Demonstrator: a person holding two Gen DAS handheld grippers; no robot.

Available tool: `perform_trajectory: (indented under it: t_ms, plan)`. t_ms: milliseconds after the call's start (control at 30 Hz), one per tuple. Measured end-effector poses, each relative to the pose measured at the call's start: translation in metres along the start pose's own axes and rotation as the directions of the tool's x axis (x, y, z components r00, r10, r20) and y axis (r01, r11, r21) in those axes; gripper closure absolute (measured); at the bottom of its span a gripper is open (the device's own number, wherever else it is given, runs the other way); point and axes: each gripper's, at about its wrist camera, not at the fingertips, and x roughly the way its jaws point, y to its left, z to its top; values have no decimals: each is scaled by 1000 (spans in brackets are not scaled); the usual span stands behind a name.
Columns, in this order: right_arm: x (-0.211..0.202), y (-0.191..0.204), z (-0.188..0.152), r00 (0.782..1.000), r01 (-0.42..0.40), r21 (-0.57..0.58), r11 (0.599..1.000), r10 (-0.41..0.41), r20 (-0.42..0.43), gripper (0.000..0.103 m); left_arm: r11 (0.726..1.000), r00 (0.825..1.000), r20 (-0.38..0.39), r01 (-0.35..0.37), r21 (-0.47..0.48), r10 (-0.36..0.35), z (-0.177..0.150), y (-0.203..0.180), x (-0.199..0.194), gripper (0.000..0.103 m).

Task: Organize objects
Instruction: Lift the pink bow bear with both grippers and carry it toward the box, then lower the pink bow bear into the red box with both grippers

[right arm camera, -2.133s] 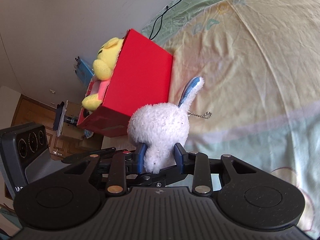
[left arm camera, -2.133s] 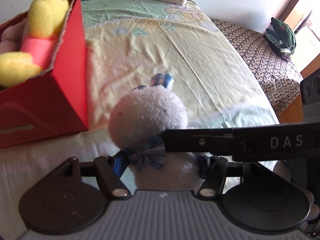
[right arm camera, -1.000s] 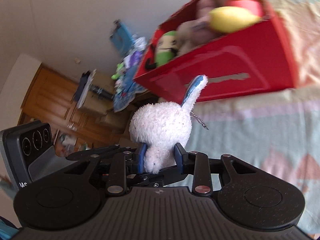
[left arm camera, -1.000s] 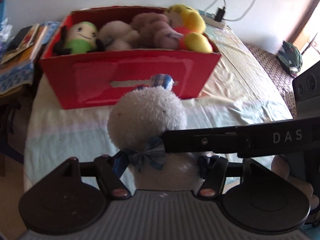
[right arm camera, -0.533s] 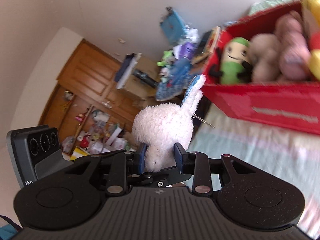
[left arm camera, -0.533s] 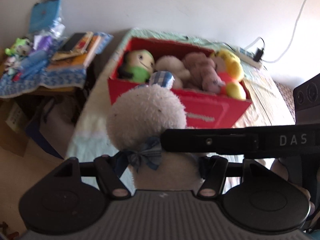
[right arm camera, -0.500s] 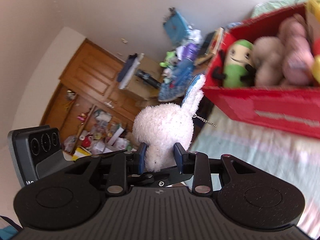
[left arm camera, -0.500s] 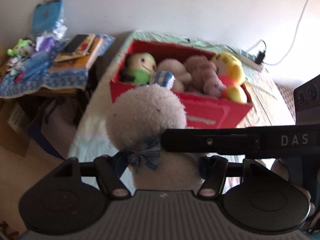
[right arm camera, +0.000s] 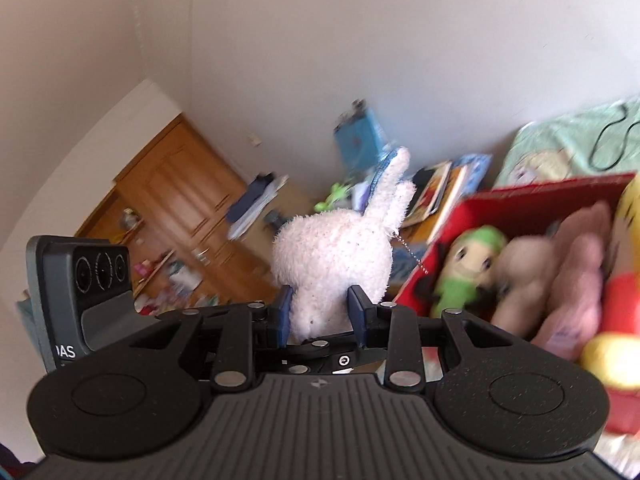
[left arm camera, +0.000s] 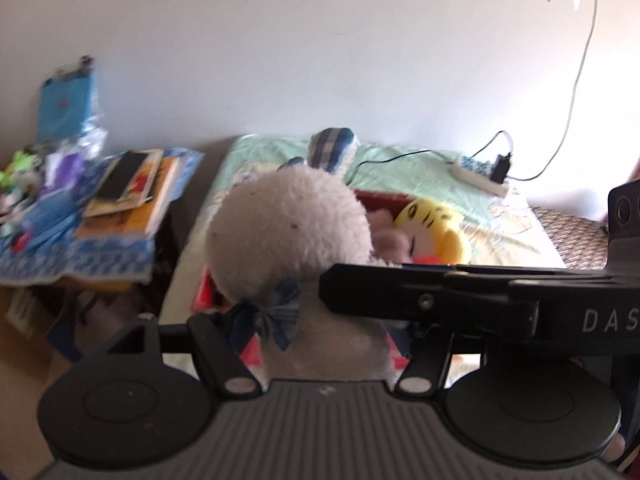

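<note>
Both views have swung from the open bedsheet toward the red box (right arm camera: 516, 200), which has drawn closer: earlier it stood ahead of the white rabbit (left arm camera: 288, 236), now its near wall is partly hidden behind the rabbit in the left view and it fills the right side of the right view. The cluttered side table (left arm camera: 80, 240) and wooden cabinet (right arm camera: 172, 200) have come into sight.

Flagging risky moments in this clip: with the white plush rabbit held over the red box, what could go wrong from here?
1. The red cardboard box already holds several plush toys, so the white plush rabbit may perch on top and roll out.
2. Both the right gripper and left gripper pinch it; uneven release could fling it sideways.
</note>
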Motion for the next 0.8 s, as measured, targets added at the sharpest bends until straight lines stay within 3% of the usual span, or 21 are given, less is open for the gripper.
perform_trajectory:
  t_ms: [200,433,600,800]
  plan:
    - [10,-8,10,990,115,18,993,-116,73,70,992,992,4,123,42,-123,24,15,38,39]
    - [33,-20,2,963,233,46,971,-237,130,72,966,972,-39,235,109,-232,33,30,85,39]
    - [46,-38,3,947,287,99,953,-298,124,73,955,960,-93,272,114,-263,34,38,111,39]
    - [55,-56,1,945,307,90,947,-315,87,74,956,955,-121,282,83,-271,28,52,129,39]
